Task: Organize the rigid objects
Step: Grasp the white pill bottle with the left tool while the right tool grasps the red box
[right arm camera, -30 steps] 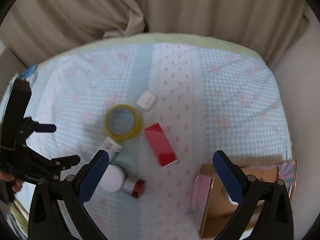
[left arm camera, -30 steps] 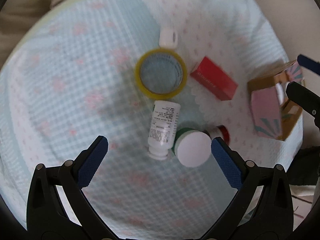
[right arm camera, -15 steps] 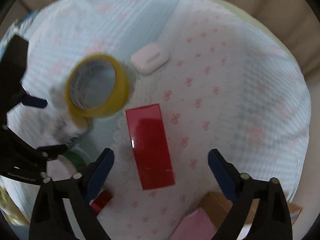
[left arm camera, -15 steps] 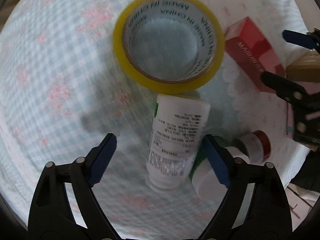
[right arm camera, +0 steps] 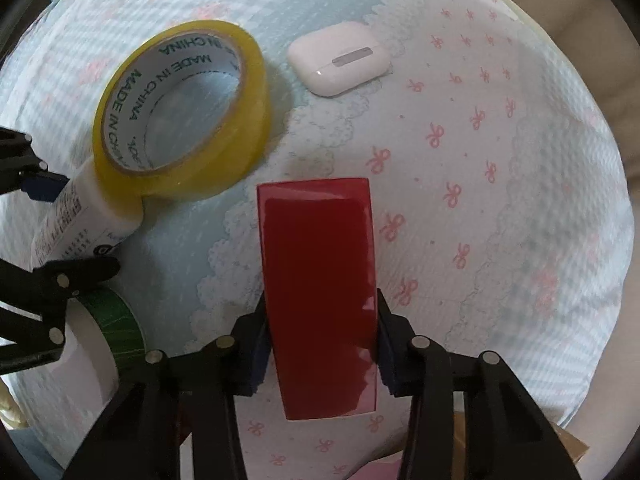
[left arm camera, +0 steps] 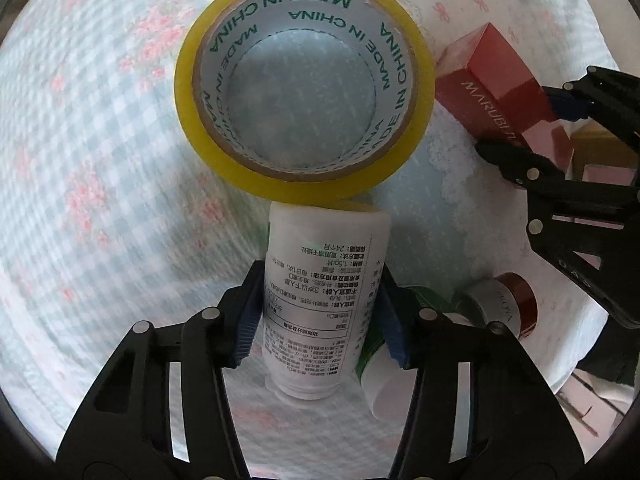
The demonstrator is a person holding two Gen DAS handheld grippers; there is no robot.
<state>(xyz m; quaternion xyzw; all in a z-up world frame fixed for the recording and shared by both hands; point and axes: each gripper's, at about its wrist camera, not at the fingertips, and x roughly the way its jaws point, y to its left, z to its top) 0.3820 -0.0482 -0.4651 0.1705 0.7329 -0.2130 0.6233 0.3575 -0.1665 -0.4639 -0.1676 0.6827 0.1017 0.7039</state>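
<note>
A white pill bottle (left arm camera: 320,304) lies on its side on the checked cloth, and my left gripper (left arm camera: 320,316) is shut on its body, blue pads pressing both sides. Its base touches a yellow tape roll (left arm camera: 304,92). In the right wrist view, a glossy red box (right arm camera: 320,292) lies flat and my right gripper (right arm camera: 320,344) is shut on its long sides. The same red box (left arm camera: 500,88) shows at the right of the left wrist view with the right gripper's black fingers (left arm camera: 520,160) around it. The bottle (right arm camera: 76,220) and tape roll (right arm camera: 180,116) appear at left there.
A green-and-white jar (left arm camera: 380,364) lies right beside the bottle, with a small red-capped jar (left arm camera: 508,304) further right. A white earbud case (right arm camera: 340,58) sits beyond the red box. A cardboard box (left arm camera: 600,152) stands at the cloth's right edge. The round table drops off all around.
Both grippers came down toward the cloth and went from wide open to shut, the left onto the white bottle, the right onto the red box. The right gripper also rolled to line up with the box.
</note>
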